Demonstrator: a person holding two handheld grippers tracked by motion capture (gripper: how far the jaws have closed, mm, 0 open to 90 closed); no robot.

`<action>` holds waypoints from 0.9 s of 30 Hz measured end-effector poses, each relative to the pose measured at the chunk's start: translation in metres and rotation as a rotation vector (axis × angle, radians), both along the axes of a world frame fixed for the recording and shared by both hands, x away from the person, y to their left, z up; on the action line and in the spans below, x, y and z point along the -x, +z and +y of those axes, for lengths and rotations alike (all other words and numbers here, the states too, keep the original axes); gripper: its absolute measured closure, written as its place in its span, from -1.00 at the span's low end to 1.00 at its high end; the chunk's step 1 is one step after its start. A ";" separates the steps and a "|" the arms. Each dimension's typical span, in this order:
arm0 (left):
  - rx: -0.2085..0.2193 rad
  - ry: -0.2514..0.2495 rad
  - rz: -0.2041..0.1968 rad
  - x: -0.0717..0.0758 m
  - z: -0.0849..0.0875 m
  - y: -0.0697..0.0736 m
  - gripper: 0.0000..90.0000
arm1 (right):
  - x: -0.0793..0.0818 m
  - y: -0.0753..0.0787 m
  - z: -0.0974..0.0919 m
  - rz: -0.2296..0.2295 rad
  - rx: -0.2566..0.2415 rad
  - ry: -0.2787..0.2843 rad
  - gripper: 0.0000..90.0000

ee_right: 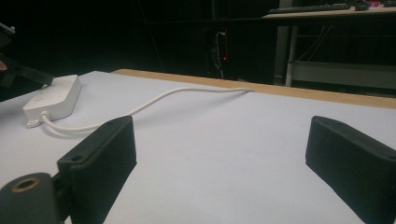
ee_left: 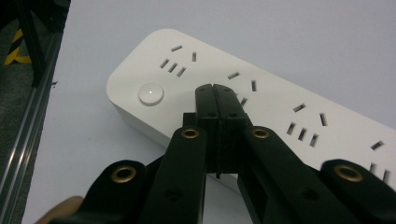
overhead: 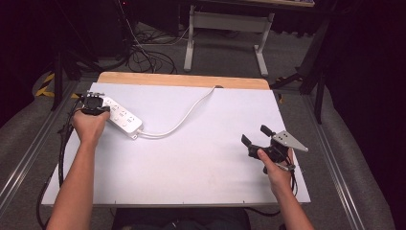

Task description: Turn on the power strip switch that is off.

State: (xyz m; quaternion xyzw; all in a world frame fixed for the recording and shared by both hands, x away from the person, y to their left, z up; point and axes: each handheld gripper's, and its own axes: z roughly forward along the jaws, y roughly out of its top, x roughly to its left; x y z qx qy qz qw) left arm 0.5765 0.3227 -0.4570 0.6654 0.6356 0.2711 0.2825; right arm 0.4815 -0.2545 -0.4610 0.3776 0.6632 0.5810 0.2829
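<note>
A white power strip (overhead: 121,117) lies at the table's left, with its white cord (overhead: 184,118) curving off to the far edge. My left gripper (overhead: 93,99) hovers over the strip's near-left end, jaws shut with nothing between them. In the left gripper view the closed tips (ee_left: 215,91) sit over the strip (ee_left: 280,107), just right of its round button (ee_left: 151,94). My right gripper (overhead: 257,134) rests low at the table's right, jaws open and empty. Its own view shows both pads (ee_right: 348,158) wide apart, with the strip (ee_right: 50,99) and cord (ee_right: 154,101) far off.
The white table top (overhead: 201,158) has a wooden strip (overhead: 184,79) along its far edge. Cables (overhead: 143,52) and a white table frame (overhead: 225,28) stand on the floor beyond. A metal rail (overhead: 28,153) runs beside the table's left side.
</note>
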 end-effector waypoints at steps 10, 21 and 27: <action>0.044 0.016 -0.044 0.007 0.007 -0.007 1.00 | 0.002 0.001 0.000 -0.008 -0.006 -0.005 -0.79; -0.020 0.007 -0.031 0.009 -0.006 -0.006 1.00 | 0.001 0.003 0.000 -0.014 -0.012 -0.008 -0.79; 0.016 0.032 -0.048 0.006 -0.004 -0.009 1.00 | 0.001 0.004 -0.004 -0.012 -0.020 -0.015 -0.80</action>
